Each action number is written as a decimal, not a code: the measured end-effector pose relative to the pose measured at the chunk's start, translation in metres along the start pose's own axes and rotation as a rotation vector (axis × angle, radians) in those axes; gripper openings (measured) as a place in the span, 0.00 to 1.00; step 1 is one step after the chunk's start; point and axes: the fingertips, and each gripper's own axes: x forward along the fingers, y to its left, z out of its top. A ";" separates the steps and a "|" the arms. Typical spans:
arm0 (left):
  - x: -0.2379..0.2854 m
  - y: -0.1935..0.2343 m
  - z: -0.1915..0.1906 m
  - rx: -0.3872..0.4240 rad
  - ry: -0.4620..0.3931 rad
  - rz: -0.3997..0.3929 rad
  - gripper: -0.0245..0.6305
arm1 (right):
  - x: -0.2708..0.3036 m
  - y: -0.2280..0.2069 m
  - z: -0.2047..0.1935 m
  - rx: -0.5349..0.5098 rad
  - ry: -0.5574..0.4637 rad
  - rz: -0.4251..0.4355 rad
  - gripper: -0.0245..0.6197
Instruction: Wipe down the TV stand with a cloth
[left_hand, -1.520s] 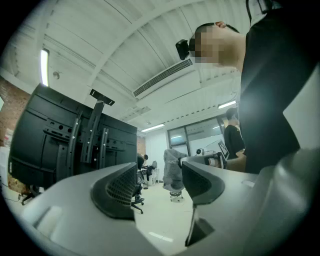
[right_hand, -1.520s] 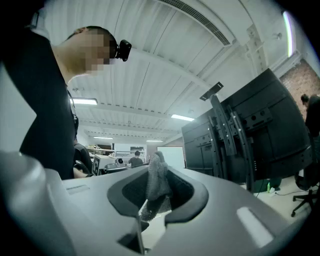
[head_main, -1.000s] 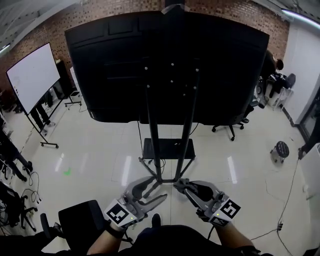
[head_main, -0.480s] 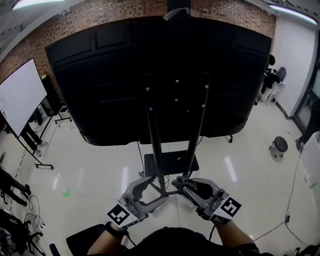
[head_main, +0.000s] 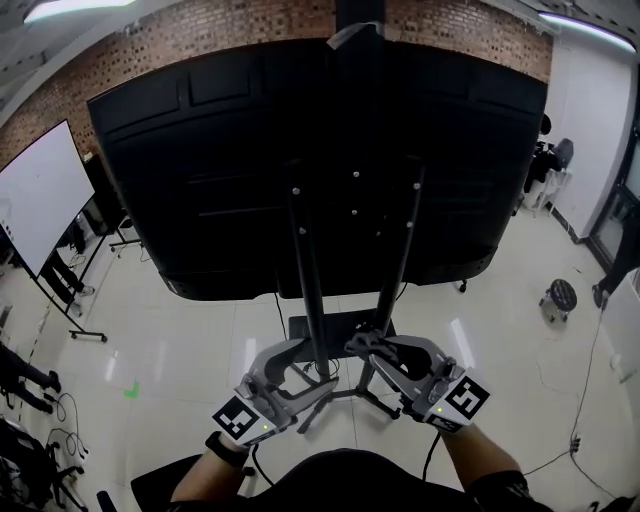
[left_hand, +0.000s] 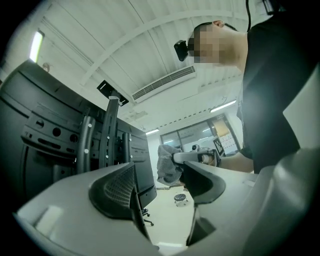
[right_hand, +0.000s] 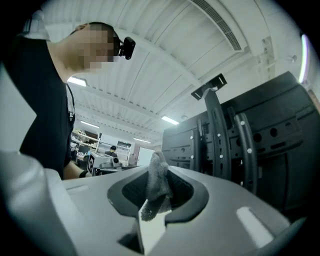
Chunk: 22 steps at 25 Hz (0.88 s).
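The black TV stand (head_main: 310, 290) has two upright posts that carry a big black TV (head_main: 250, 150), seen from behind, with a low shelf (head_main: 340, 322) at the foot. My right gripper (head_main: 358, 347) is near the foot of the posts, shut on a grey cloth (right_hand: 157, 182). The cloth's end sticks out past the jaws and also shows in the left gripper view (left_hand: 167, 165). My left gripper (head_main: 318, 366) is beside it on the left, open, with nothing between its fingers. In the right gripper view the posts (right_hand: 215, 135) rise close by on the right.
A whiteboard on wheels (head_main: 40, 195) stands at the left. A round stool (head_main: 562, 297) and floor cables are at the right. An office chair (head_main: 160, 478) is by my left side. Someone's legs (head_main: 20, 372) show at the left edge. The floor is glossy white tile.
The view has come nearer to the TV's back. Both grippers have moved forward to the foot of the posts. The cloth stays in the right gripper.
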 end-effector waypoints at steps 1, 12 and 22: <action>0.004 0.004 0.005 0.023 -0.003 0.000 0.54 | 0.002 -0.006 0.006 -0.027 -0.005 0.003 0.15; 0.079 0.077 0.136 0.190 -0.118 0.000 0.56 | 0.052 -0.107 0.121 -0.303 -0.029 0.015 0.15; 0.145 0.161 0.238 0.266 -0.142 0.060 0.56 | 0.108 -0.181 0.247 -0.491 -0.037 -0.040 0.15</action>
